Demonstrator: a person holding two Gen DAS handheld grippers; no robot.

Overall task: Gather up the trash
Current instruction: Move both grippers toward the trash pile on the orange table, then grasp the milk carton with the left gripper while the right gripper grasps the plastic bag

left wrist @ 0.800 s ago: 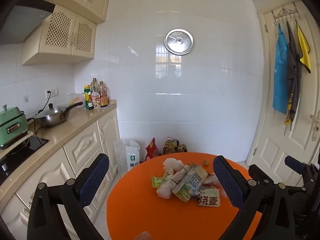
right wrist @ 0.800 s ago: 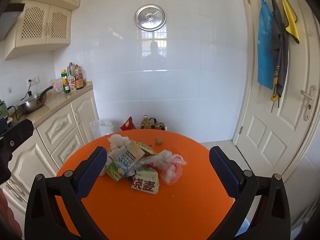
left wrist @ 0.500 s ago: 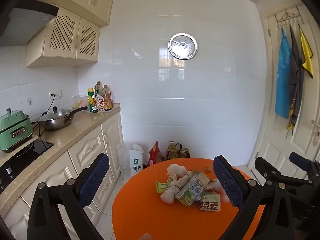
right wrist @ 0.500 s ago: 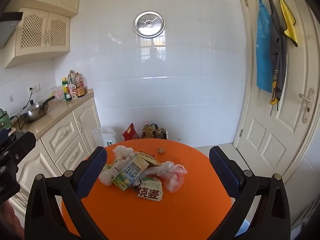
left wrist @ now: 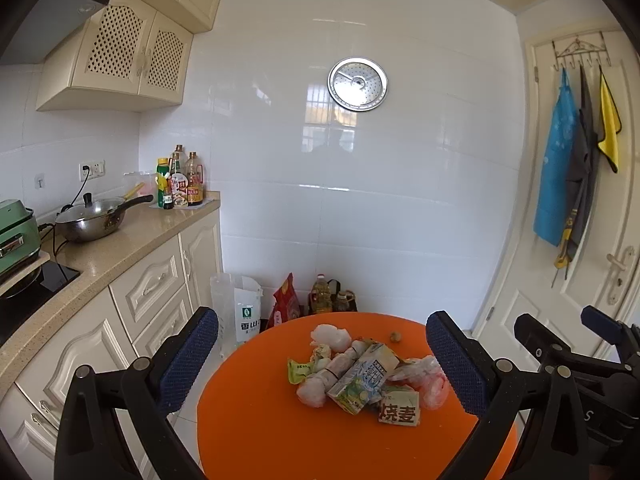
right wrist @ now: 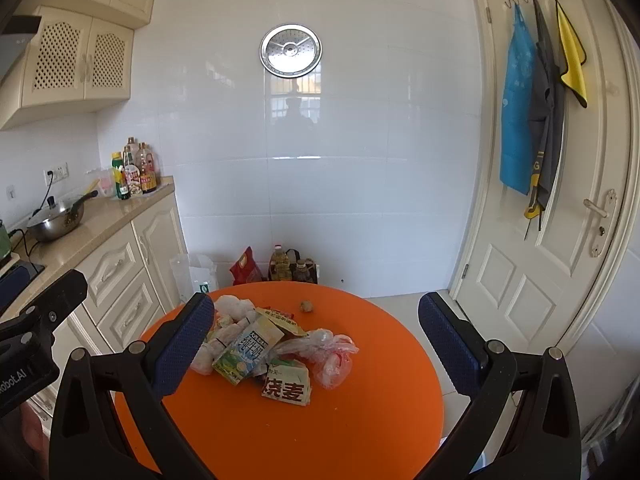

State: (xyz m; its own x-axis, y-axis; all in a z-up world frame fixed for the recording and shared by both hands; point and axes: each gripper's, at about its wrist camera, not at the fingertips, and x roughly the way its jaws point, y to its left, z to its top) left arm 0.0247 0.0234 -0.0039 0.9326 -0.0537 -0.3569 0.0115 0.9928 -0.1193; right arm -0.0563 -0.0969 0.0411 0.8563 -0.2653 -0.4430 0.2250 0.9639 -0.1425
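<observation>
A pile of trash lies on a round orange table (left wrist: pixel 280 432) (right wrist: pixel 360 420): a milk carton (left wrist: pixel 360 380) (right wrist: pixel 248 350), a flat box with red characters (left wrist: pixel 400 410) (right wrist: pixel 287 386), a crumpled plastic bag (left wrist: pixel 424 376) (right wrist: pixel 324 350), white wads (left wrist: pixel 330 336) (right wrist: pixel 234 306), a green wrapper (left wrist: pixel 298 370) and a small brown lump (left wrist: pixel 395 336) (right wrist: pixel 306 306). My left gripper (left wrist: pixel 320 364) is open and empty, held back above the table's near side. My right gripper (right wrist: pixel 316 344) is open and empty, also short of the pile.
A kitchen counter (left wrist: pixel 120 248) with a pan (left wrist: pixel 92 222) and bottles (left wrist: pixel 180 184) runs along the left. Bags and oil bottles (left wrist: pixel 320 300) stand on the floor behind the table. A white door (right wrist: pixel 560 240) with hanging aprons is on the right.
Both grippers have drawn back and risen; the table and pile look smaller and lower in both views. Both stay open and empty.
</observation>
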